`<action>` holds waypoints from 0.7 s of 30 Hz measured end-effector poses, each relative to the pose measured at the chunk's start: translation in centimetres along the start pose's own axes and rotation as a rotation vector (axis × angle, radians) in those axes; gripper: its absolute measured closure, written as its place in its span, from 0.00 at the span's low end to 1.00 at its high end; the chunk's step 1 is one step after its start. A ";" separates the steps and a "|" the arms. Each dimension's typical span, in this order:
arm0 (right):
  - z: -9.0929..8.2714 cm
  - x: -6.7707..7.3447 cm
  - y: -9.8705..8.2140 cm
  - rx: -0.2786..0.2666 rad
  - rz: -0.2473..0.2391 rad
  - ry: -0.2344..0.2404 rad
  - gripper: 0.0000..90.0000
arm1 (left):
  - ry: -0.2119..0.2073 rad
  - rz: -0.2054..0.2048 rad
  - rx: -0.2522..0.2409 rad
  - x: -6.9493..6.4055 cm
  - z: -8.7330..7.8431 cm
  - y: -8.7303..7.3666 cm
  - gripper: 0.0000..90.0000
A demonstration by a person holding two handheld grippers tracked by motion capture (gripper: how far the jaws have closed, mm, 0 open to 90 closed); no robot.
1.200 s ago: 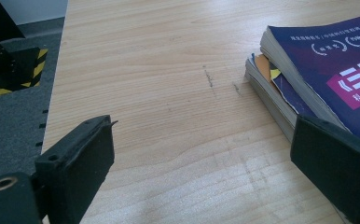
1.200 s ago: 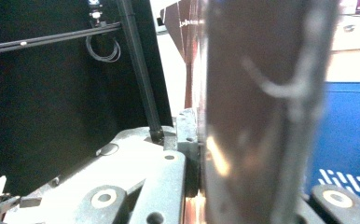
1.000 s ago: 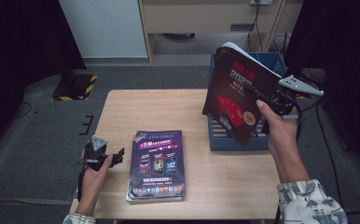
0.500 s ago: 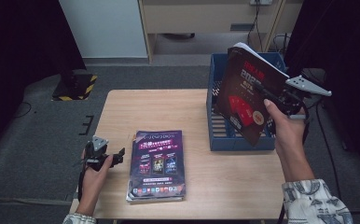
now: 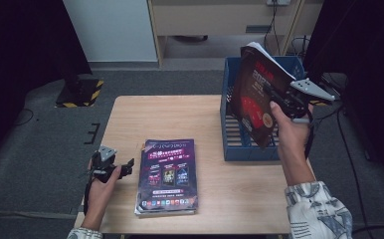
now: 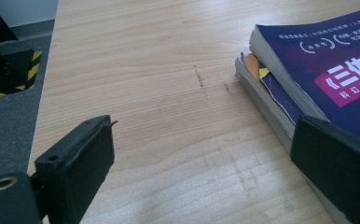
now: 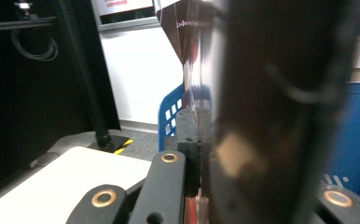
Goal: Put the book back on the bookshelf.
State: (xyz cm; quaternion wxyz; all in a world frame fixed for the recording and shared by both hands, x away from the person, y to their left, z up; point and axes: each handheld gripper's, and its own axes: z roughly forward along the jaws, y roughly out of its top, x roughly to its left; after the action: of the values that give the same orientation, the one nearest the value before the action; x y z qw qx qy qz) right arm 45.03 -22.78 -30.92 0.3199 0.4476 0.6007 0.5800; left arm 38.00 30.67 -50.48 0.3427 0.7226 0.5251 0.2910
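One dark magazine (image 5: pixel 257 102), clamped in the right tongs (image 5: pixel 279 99), hangs tilted over the blue crate (image 5: pixel 230 119) at upper right, lowering being the likely next move, while the left tongs (image 5: pixel 123 168) rest open and empty beside the stack (image 5: pixel 169 175) on the worktop (image 5: pixel 180 114).

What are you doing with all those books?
A person is sorting books at a wooden table. The right gripper is clamped on a dark red book and holds it upright over the blue crate at the table's right edge. The left gripper rests open on the table beside a stack of books, touching none of them.
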 end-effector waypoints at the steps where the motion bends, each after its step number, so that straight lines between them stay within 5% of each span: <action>1: 0.3 0.2 -0.1 -0.001 -0.001 -0.012 0.96 | -0.002 -0.001 -0.002 0.0 0.0 0.0 0.07; 9: 2.2 1.1 -0.3 -0.007 0.008 -0.057 0.96 | -0.009 0.005 -0.002 -0.2 0.0 0.0 0.07; 21: 4.2 1.5 -1.4 -0.023 0.036 -0.064 0.96 | -0.013 0.002 -0.002 -0.2 0.1 0.0 0.07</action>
State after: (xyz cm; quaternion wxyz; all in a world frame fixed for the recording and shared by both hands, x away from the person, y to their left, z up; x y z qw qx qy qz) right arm 48.05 -19.62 -32.62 0.3335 0.4729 0.5754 0.5780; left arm 38.01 30.50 -50.50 0.3463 0.7246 0.5220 0.2873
